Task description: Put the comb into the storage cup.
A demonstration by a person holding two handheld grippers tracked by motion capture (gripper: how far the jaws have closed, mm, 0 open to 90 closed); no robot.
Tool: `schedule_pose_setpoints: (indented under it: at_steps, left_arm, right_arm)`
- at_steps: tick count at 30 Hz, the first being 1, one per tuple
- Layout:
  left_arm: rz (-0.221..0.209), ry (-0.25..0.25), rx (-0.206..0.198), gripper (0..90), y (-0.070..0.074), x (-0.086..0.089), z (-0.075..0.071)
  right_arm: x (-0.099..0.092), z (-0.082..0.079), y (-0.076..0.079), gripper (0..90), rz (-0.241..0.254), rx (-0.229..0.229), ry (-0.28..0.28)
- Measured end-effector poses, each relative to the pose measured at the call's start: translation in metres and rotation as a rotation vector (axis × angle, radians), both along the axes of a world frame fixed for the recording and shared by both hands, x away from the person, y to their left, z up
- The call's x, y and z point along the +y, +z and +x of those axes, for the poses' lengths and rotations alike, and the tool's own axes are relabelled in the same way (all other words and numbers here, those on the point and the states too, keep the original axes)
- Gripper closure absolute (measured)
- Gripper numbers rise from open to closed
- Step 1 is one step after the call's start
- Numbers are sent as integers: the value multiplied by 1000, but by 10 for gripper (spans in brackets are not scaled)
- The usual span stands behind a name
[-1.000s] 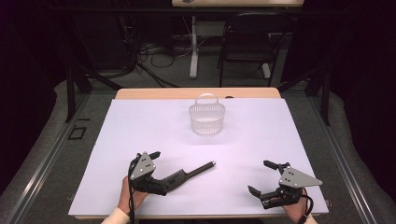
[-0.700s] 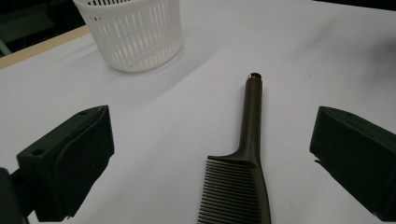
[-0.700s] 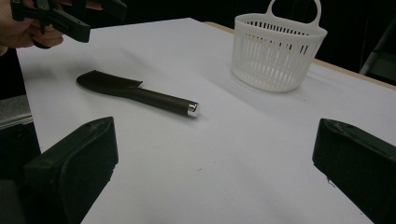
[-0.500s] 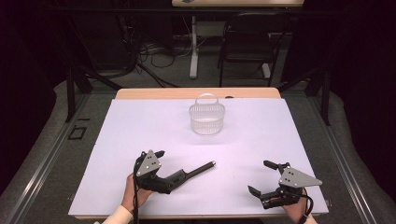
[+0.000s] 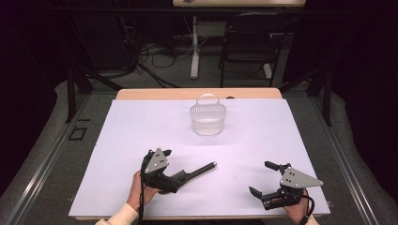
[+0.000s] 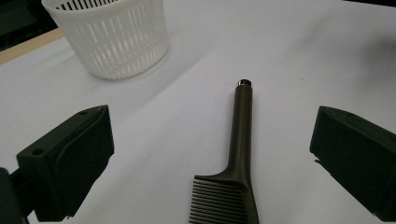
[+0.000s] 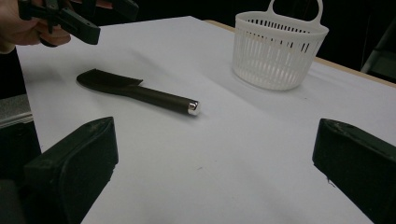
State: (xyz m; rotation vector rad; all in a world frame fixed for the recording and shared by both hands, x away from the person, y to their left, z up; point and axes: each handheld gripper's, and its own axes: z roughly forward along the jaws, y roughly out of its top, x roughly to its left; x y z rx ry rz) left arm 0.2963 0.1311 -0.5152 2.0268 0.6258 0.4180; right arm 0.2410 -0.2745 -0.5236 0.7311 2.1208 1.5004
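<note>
A dark comb (image 5: 195, 172) lies flat on the white table sheet (image 5: 263, 136), its long handle pointing right and away. My left gripper (image 5: 170, 170) is open and low over the comb's toothed head. In the left gripper view the comb (image 6: 242, 130) lies between the wide-apart jaws of that gripper (image 6: 211, 161), touching neither. My right gripper (image 5: 259, 178) stands open near the front right edge with nothing in it. From the right gripper view (image 7: 215, 168) the comb (image 7: 140, 93) lies ahead to the left. A white slotted basket (image 5: 208, 119) with a handle stands upright at the middle back.
The basket (image 6: 112, 37) is beyond the comb's handle tip and looks empty from here. A wooden table edge (image 5: 197, 93) runs along the back. A chair (image 5: 248, 42) and cables are on the floor beyond.
My left gripper has slid right and a little forward, and its open jaws now straddle the comb's head. The comb, the basket and the right gripper have stayed put.
</note>
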Motion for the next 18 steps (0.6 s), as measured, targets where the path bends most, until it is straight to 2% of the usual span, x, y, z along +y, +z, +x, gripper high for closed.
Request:
schedule_pose_setpoints:
  at_steps: [15,18]
  left_arm:
    - [25,-18,18,0,3,-16,7]
    - [37,-35,24,4,4,-20,8]
  right_arm:
    - [0,1,-1,0,-3,4,3]
    - [0,1,0,0,-4,6,4]
